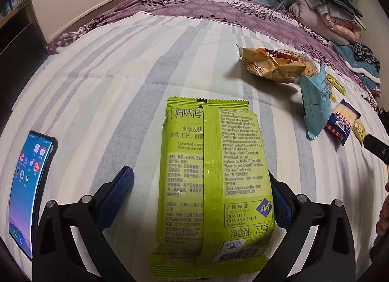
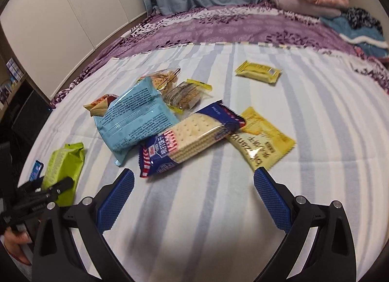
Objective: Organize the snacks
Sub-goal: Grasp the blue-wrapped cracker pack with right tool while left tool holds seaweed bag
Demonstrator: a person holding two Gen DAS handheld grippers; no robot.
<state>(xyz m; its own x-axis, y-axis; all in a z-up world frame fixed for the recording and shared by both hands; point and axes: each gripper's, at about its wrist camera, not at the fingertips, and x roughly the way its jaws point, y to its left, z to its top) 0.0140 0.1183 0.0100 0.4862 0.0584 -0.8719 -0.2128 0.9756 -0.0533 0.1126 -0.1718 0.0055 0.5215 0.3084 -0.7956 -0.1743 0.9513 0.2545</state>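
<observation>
**Green pack between your left jaws, snack pile ahead of the right**

Left wrist view: your left gripper (image 1: 201,199) stands spread around the green seaweed pack (image 1: 214,184) on the striped sheet (image 1: 109,75); its long axis runs straight away from you. A phone (image 1: 29,189) lies left.

Right wrist view: your right gripper (image 2: 194,199) is released and empty. Just ahead, the cracker pack (image 2: 192,138) lies slantwise against the blue bag (image 2: 136,119) and a yellow packet (image 2: 262,138).
</observation>
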